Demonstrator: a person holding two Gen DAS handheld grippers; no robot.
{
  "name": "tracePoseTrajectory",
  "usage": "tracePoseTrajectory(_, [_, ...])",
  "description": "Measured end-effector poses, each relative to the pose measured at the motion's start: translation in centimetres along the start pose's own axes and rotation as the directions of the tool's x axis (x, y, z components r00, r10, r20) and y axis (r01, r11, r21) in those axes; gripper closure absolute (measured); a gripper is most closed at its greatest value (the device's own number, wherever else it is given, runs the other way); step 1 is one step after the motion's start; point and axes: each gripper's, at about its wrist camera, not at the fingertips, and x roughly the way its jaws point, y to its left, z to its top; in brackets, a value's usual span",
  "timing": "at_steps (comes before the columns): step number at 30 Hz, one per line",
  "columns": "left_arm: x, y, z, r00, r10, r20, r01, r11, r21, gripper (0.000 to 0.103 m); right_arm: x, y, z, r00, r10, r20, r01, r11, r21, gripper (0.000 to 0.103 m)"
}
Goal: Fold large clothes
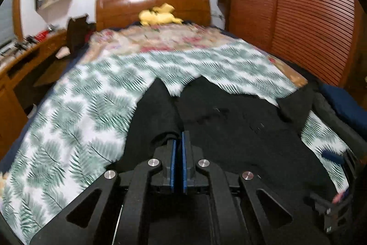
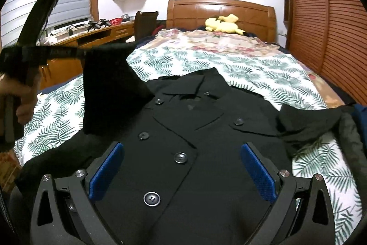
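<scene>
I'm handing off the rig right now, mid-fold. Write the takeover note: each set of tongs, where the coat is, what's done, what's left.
Left tongs: shut on the coat's sleeve, lifted above the bed.
Right tongs: open, empty, hovering over the buttoned front.
Black coat: lying front up on the leaf-print sheet, collar toward the headboard; other sleeve crumpled out to the side.
Done: one sleeve picked up.
Left: lay that sleeve across the chest, bring in the other, fold the body.

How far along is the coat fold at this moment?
Done: black coat lies front-up, buttoned, on the leaf-print sheet. In hand: left gripper is shut on one sleeve, lifted. Left: other sleeve lies spread, body unfolded; right gripper open above it.
</scene>
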Motion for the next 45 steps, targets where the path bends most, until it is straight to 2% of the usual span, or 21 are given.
tracePoseTrajectory(2, [0.0,-0.6,-0.7,0.999,-0.011,-0.031,0.012,1.0,0.013,0.084,-0.3,0.5,0.1,1.0,-0.008,0.002,0.008,1.0,-0.001,0.002])
tracePoseTrajectory(4, [-0.6,-1.5,-1.6,0.999,-0.016,-0.04,0.017,0.999,0.041,0.069,-1.0,0.9,0.1,1.0,-0.01,0.008,0.01,1.0,-0.005,0.002])
tracePoseTrajectory(8, [-2.4,-2.9,-3.6,0.997,-0.069,-0.042,0.071,0.996,0.049,0.055,-2.4,1.9,0.0,0.999,-0.023,0.028,0.024,0.999,-0.025,0.002])
tracePoseTrajectory(12, [-4.4,-2.5,-5.0,0.996,-0.068,-0.051,0.069,0.998,0.004,0.055,-2.8,2.5,-0.5,0.999,-0.036,0.027,0.037,0.998,-0.042,0.002])
tracePoseTrajectory(15, [-6.1,-1.6,-5.6,0.997,-0.073,-0.028,0.072,0.997,-0.033,0.055,-2.8,2.2,-0.5,0.999,-0.034,0.027,0.035,0.998,-0.043,0.002])
tracePoseTrajectory(19, [-6.5,-0.6,-6.1,0.999,-0.037,-0.023,0.037,0.999,-0.022,0.055,-2.2,1.7,-0.6,0.999,-0.033,0.019,0.034,0.998,-0.048,0.002])
tracePoseTrajectory(25, [-3.7,1.6,-7.6,0.997,-0.032,-0.075,0.028,0.998,-0.052,0.055,-1.1,1.4,-0.3,0.999,-0.034,-0.018,0.033,0.998,-0.056,0.002])
tracePoseTrajectory(35, [2.4,4.1,-10.1,0.981,0.027,-0.191,-0.04,0.997,-0.066,0.055,-0.5,1.5,0.3,0.998,-0.033,-0.062,0.028,0.996,-0.082,0.002])
tracePoseTrajectory(39, [3.6,5.2,-10.4,0.975,0.009,-0.222,-0.035,0.993,-0.114,0.055,-0.4,1.4,0.1,0.996,-0.041,-0.074,0.034,0.995,-0.094,0.002])
tracePoseTrajectory(45, [5.2,5.7,-10.3,0.969,0.007,-0.246,-0.041,0.99,-0.135,0.055,-0.7,1.3,0.2,0.995,-0.063,-0.071,0.056,0.993,-0.105,0.002])
